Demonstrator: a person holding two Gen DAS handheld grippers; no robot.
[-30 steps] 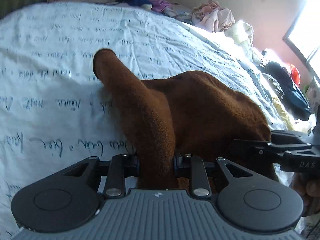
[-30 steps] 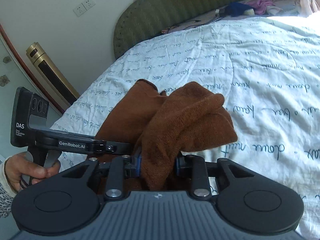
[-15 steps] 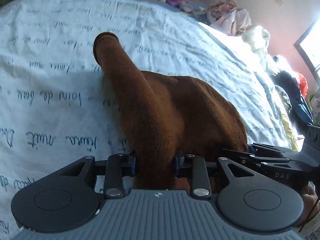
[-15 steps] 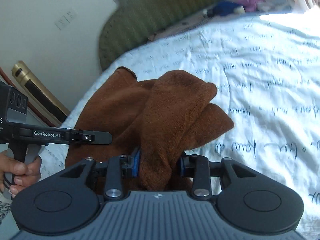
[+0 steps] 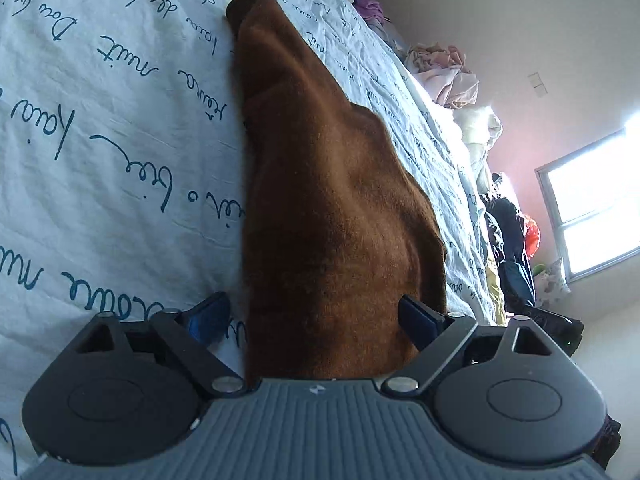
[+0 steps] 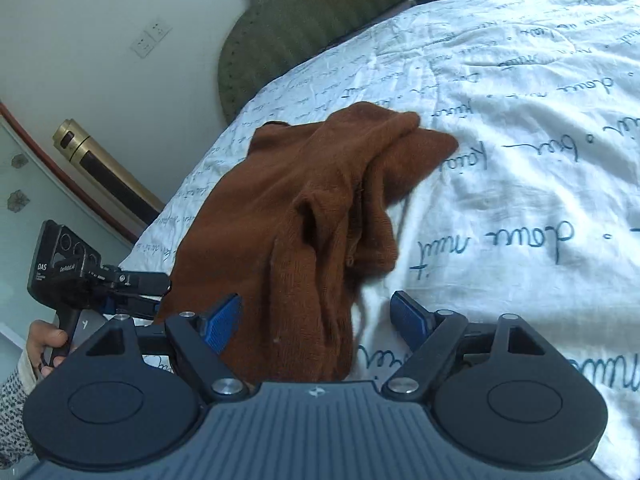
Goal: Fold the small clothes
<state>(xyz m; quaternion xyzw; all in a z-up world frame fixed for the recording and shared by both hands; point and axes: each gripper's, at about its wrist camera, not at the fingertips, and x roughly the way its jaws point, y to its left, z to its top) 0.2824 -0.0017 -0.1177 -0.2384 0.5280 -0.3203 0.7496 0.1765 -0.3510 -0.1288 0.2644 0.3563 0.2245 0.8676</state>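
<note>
Left wrist view: left gripper [image 5: 314, 318] jaws, clamped on the brown garment [image 5: 332, 208] a second ago, are opening; cloth lies loose between them, frame centre, on the bedspread [image 5: 100, 128].

Right wrist view: right gripper [image 6: 316, 320] likewise opening, cloth released at centre. Fold judged laid down.

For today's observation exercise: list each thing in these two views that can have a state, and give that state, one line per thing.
Brown garment: lying bunched on the bed, partly folded over itself.
Left gripper: jaws opening, garment between them, pads off it.
Right gripper: jaws opening, garment between them, pads clear.
Bedspread: spread over the bed, lightly creased.
Window: bright with daylight.
</note>
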